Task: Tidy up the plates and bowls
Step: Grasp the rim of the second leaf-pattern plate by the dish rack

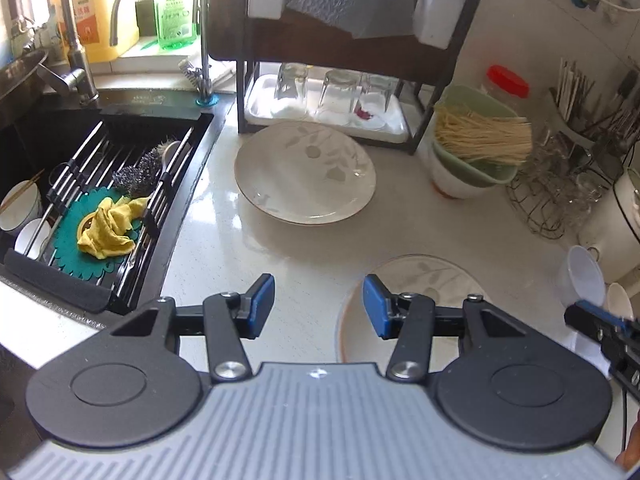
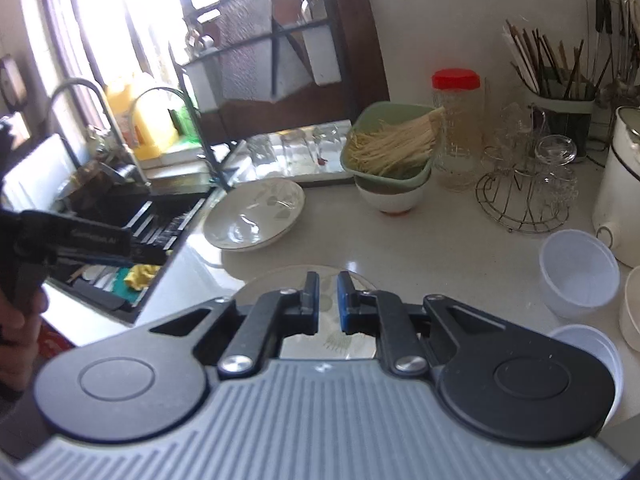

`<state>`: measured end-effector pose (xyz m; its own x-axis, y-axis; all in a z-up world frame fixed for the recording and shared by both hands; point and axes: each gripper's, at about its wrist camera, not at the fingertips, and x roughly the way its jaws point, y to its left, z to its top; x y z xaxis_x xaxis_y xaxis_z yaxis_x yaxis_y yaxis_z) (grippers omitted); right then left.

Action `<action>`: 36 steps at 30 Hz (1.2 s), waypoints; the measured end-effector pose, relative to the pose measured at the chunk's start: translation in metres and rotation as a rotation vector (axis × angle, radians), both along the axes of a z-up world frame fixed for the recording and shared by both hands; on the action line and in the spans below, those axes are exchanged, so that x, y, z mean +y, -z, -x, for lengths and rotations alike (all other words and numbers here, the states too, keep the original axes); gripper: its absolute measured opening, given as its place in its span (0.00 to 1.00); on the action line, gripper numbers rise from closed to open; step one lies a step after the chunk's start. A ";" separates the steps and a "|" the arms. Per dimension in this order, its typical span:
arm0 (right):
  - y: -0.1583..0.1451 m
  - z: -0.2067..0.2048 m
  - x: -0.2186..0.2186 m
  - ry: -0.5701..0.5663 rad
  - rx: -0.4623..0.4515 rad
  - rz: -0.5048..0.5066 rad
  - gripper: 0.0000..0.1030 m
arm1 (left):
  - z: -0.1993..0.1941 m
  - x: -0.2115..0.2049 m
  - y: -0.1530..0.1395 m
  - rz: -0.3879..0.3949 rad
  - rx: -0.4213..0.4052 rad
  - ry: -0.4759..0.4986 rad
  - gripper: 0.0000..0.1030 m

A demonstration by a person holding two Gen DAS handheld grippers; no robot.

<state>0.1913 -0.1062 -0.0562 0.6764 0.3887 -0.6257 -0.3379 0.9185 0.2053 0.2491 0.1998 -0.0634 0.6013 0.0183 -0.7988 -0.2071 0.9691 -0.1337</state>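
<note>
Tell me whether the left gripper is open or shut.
Open: the left gripper shows a wide gap between its blue pads, with bare counter visible between them.

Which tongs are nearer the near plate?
Right. The right tongs hover directly over the near plate, almost shut. The left tongs hang open beside its left edge.

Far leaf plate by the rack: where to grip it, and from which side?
Grip the far plate at its near rim, coming in low from the front with the left gripper, which is open and faces it. The plate is shallow and lies flat on the counter, so only the raised rim offers an edge to pinch. The rack likely blocks its far side.
</note>
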 end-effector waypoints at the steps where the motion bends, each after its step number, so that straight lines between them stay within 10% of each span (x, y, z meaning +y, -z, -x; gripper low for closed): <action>1: 0.002 -0.006 0.004 -0.001 0.008 -0.004 0.12 | -0.004 0.003 0.004 -0.005 0.007 0.006 0.53; 18: 0.050 -0.097 0.088 -0.096 0.141 0.004 0.13 | -0.089 0.096 0.069 0.107 0.077 -0.032 0.59; 23: 0.060 -0.123 0.111 -0.116 0.151 0.001 0.33 | -0.119 0.119 0.076 0.125 0.081 -0.030 0.66; 36: 0.099 -0.190 0.136 -0.018 0.241 -0.012 0.34 | -0.187 0.159 0.103 0.161 0.066 -0.011 0.57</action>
<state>0.3816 0.0298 -0.1553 0.5010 0.4078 -0.7634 -0.2936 0.9098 0.2934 0.4362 0.3589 -0.1668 0.5482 -0.1071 -0.8295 -0.2310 0.9338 -0.2732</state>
